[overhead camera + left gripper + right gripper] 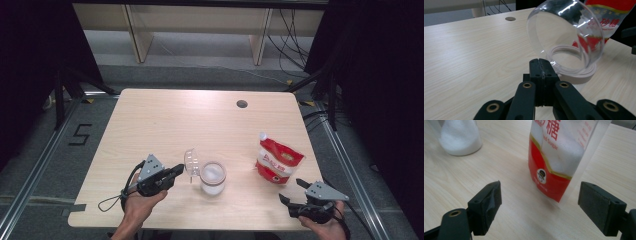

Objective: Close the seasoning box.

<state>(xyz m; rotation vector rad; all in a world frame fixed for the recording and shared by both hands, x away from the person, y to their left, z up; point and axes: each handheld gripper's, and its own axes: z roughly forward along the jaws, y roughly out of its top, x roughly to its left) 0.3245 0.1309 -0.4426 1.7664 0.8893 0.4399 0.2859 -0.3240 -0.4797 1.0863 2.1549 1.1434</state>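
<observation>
A clear round jar [213, 178] holding white sugar stands near the table's front middle. Its clear lid [191, 162] is tipped up on the jar's left side, and it looms large in the left gripper view [564, 32] above the jar's white rim [576, 76]. My left gripper [177, 171] [540, 65] is shut, jaws pressed together on the lid's lower edge. A red and white sugar bag [277, 162] [564, 152] stands upright to the right. My right gripper [291, 190] [541, 195] is open just in front of the bag, not touching it.
The light wooden table [175, 125] has a round cable hole [242, 104] at its far right. Dark curtains flank both sides, and cables lie on the floor beyond the far edge. The right gripper rests near the table's front right corner.
</observation>
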